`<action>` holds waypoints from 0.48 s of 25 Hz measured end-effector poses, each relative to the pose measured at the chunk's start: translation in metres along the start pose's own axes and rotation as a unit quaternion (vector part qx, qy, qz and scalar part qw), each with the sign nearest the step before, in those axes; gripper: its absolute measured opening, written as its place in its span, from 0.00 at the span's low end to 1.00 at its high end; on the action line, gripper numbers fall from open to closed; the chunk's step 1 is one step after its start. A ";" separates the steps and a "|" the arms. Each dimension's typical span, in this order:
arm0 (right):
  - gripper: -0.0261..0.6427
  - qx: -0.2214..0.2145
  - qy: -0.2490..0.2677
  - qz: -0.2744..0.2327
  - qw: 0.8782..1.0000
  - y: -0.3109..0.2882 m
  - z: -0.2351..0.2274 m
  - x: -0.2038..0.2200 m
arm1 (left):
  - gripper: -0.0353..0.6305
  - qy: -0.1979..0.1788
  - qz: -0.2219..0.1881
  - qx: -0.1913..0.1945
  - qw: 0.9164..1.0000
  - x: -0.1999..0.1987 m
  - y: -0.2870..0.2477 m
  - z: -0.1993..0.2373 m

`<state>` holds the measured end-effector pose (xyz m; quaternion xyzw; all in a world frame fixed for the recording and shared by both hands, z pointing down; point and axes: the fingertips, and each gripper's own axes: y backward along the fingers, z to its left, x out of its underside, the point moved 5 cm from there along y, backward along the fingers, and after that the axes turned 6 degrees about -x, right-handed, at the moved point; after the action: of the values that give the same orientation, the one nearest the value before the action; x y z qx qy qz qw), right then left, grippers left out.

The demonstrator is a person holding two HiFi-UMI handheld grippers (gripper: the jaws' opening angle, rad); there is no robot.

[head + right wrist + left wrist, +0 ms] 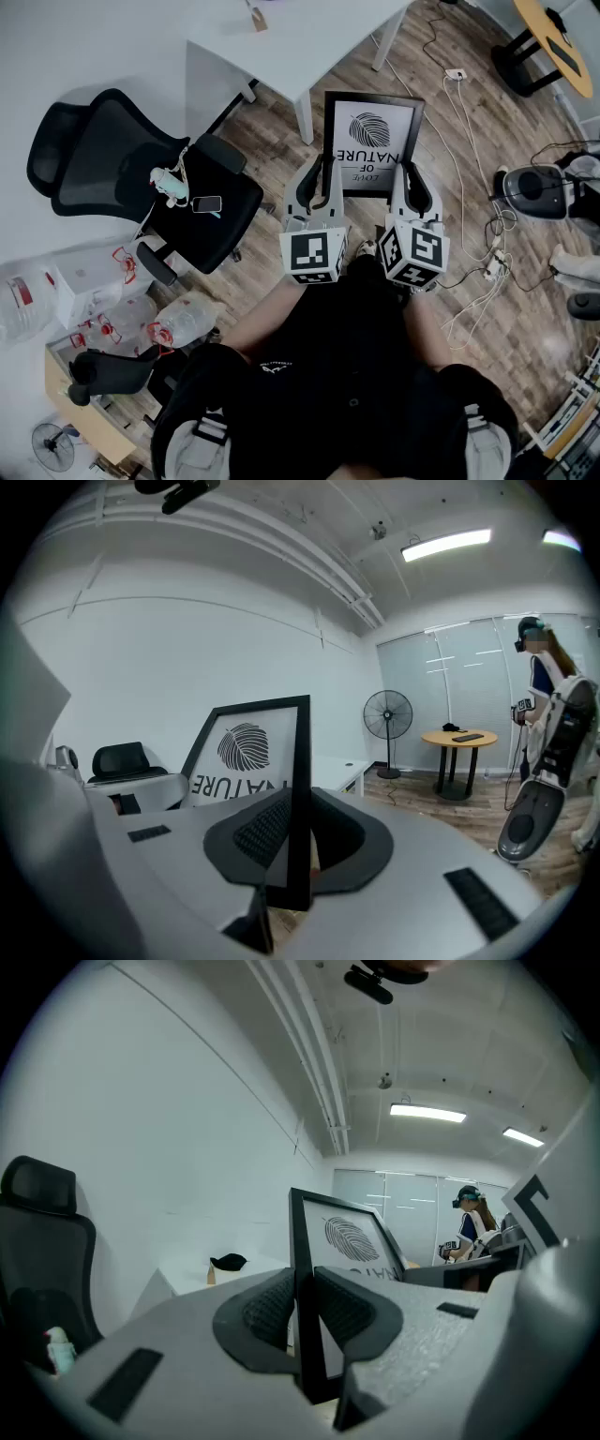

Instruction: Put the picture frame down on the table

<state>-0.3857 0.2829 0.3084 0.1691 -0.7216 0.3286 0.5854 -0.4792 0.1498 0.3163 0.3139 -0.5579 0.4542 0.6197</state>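
Note:
A black picture frame (pixel 373 141) with a leaf print and the word NATURE hangs above the wooden floor, held between both grippers. My left gripper (pixel 325 184) is shut on its left edge, and the left gripper view shows that edge (pixel 302 1279) pinched between the ribbed pads (pixel 267 1309). My right gripper (pixel 405 186) is shut on the right edge, seen as a black bar (pixel 299 799) between the pads (pixel 261 832) in the right gripper view. The white table (pixel 309 42) lies just beyond the frame, at the top of the head view.
A black office chair (pixel 141 178) with small items on its seat stands at the left. Water bottles and boxes (pixel 84 300) lie at the lower left. Cables (pixel 473 216) and a round base (pixel 530 192) cover the floor at the right. A round wooden table (pixel 466 738) and a fan (pixel 387 716) stand further off.

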 end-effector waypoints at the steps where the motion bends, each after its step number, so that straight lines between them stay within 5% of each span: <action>1: 0.14 -0.002 0.002 -0.003 1.000 0.014 0.000 0.001 | 0.16 0.002 -0.003 -0.004 1.000 0.001 0.013 -0.006; 12: 0.14 -0.007 -0.008 -0.023 1.000 0.192 -0.027 0.023 | 0.16 -0.001 -0.008 0.012 1.000 0.011 0.161 -0.103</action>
<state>-0.4930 0.4438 0.2798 0.1845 -0.7244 0.3089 0.5881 -0.5849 0.3069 0.2891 0.3256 -0.5507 0.4557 0.6189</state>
